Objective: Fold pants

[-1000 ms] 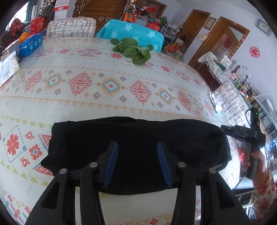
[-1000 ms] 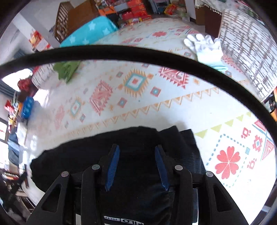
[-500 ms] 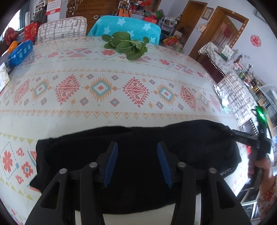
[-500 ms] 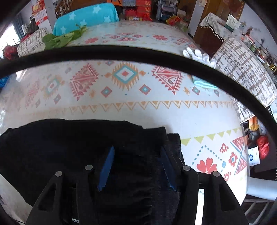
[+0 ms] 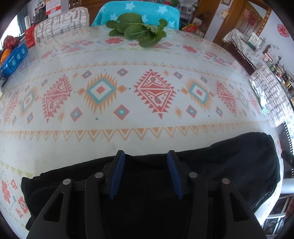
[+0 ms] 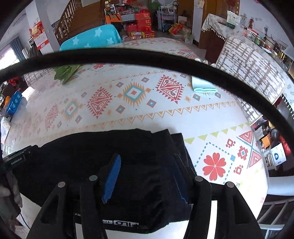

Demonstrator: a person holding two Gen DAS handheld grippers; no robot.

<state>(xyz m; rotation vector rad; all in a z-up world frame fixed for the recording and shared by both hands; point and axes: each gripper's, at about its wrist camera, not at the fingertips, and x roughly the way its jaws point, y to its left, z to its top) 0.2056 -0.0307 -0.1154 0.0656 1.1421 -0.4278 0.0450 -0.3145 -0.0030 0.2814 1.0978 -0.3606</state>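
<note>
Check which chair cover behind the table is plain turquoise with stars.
The star one, behind the greens. The neighbour to its left is white with grey grid lines.

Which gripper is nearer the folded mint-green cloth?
Right. The right gripper is over the black pants' end nearest the mint-green cloth; the left gripper sits farther along them.

Pants (image 5: 229,165) lie along the desk's (image 5: 147,128) 6 o'clock edge. Greens (image 5: 139,35) sit at 12 o'clock, a box (image 5: 13,60) at 10, a cloth (image 6: 204,86) at 2.
</note>
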